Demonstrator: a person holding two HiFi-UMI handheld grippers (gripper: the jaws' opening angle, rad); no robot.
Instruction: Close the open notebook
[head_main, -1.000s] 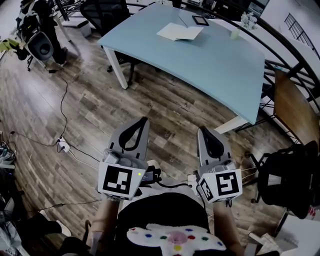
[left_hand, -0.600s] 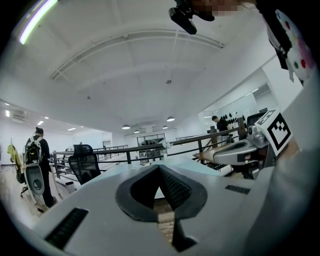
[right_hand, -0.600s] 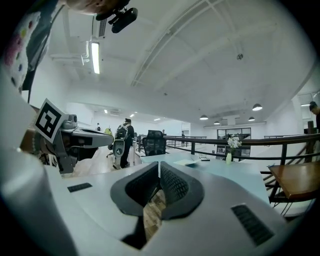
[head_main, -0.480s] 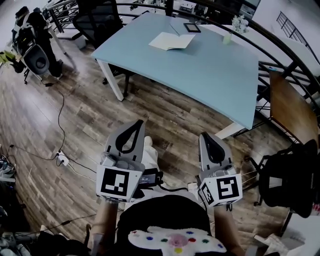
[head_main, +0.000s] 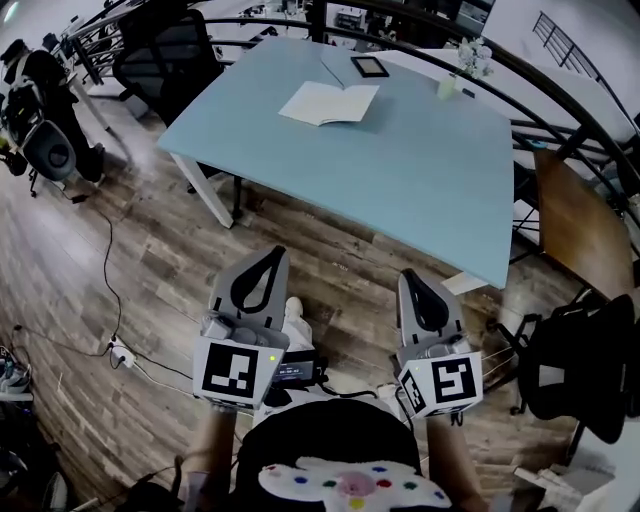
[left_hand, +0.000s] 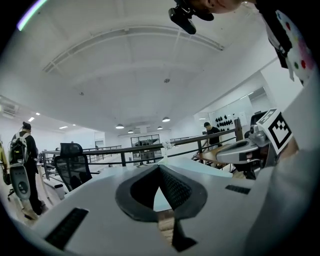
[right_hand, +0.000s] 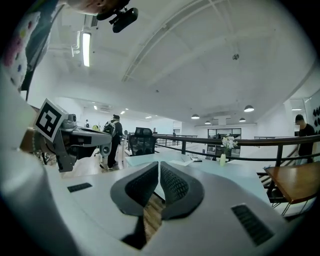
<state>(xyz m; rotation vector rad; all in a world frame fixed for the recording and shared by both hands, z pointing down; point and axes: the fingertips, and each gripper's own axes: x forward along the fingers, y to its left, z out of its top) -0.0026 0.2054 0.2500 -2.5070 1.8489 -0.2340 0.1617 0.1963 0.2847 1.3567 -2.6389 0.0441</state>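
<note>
Notebook (head_main: 328, 103) lies open on the far part of the light-blue tabletop (head_main: 420, 170) in head view, well apart from left gripper (head_main: 274, 252) and right gripper (head_main: 411, 275) over wood floor (head_main: 150, 250) — left gripper view: jaws pressed together, empty — right gripper view: likewise together, pinching nothing.

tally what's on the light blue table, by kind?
Open white paper notebook: 1
Flat black-framed rectangular device: 1
Small pale vase of white flowers: 1
Total: 3
</note>
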